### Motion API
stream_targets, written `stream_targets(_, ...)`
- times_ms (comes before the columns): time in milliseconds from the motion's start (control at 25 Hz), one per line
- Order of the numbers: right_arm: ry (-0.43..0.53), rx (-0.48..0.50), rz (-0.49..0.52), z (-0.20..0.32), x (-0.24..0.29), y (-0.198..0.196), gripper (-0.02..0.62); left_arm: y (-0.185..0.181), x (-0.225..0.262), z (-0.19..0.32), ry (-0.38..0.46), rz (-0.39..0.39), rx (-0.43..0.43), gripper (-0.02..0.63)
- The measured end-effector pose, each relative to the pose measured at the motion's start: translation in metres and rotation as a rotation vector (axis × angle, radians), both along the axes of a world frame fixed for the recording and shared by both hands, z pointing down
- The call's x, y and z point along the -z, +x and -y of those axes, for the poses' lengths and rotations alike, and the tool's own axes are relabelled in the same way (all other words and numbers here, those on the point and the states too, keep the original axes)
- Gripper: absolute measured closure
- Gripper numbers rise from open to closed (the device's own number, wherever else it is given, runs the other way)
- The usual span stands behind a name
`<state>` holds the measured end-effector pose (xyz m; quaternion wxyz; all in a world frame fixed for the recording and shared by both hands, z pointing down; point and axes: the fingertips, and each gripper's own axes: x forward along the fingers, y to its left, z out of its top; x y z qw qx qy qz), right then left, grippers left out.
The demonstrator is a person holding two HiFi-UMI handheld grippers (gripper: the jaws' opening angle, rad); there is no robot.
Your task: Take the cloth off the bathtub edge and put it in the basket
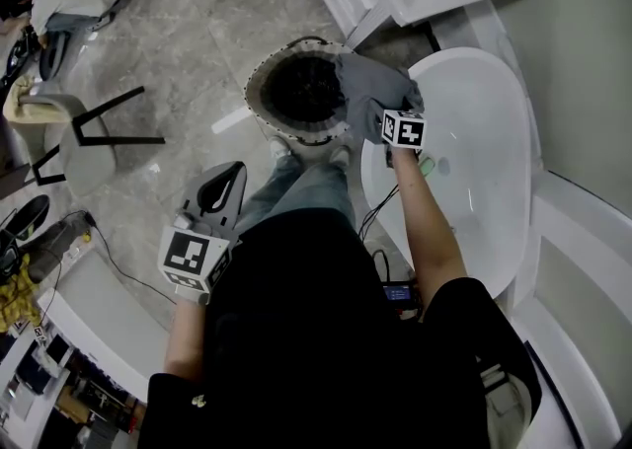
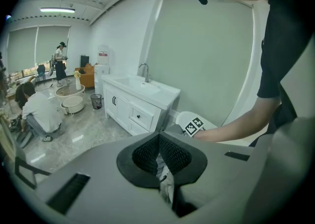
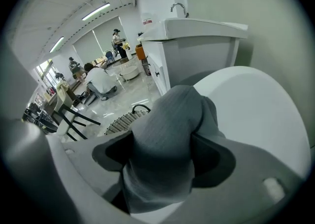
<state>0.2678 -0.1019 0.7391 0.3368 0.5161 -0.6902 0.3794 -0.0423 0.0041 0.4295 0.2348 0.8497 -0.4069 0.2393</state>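
Beside basket (image 1: 259, 107) rim — right gripper (image 3: 162, 144) grasping grey cloth (image 1: 370, 92); left gripper (image 2: 158, 139) clenched, empty.

Softly, evenly lit from a ceiling strip light (image 2: 56, 9) and windows (image 2: 29, 46) far beyond the jaws; pale glare on glossy floor (image 1: 197, 3); fisheye-bent, dark-cornered gripper views, blurred nearest the jaws
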Motion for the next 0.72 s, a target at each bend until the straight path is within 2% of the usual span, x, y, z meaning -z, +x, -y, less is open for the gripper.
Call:
stream_targets(400,-0.009,-0.086,-0.01,-0.006,0.014,-0.001,0.348,-0.007,0.004,0.0,0.014,0.002,-0.005,0.594)
stream_targets(520,-0.004,-0.088,-0.01,-0.008,0.022,-0.002,0.383,-0.006,0.006,0.001,0.019,-0.002,-0.012,0.594)
stream_targets(640,0.018,-0.052,-0.032,-0.012,0.033,-0.005,0.469,-0.002,0.009,0.0,0.024,-0.015,-0.019,0.594)
stream_targets(720,0.025,-0.022,-0.033,-0.016,0.039,-0.007,0.474,0.002,0.013,0.0,0.032,-0.025,-0.022,0.594)
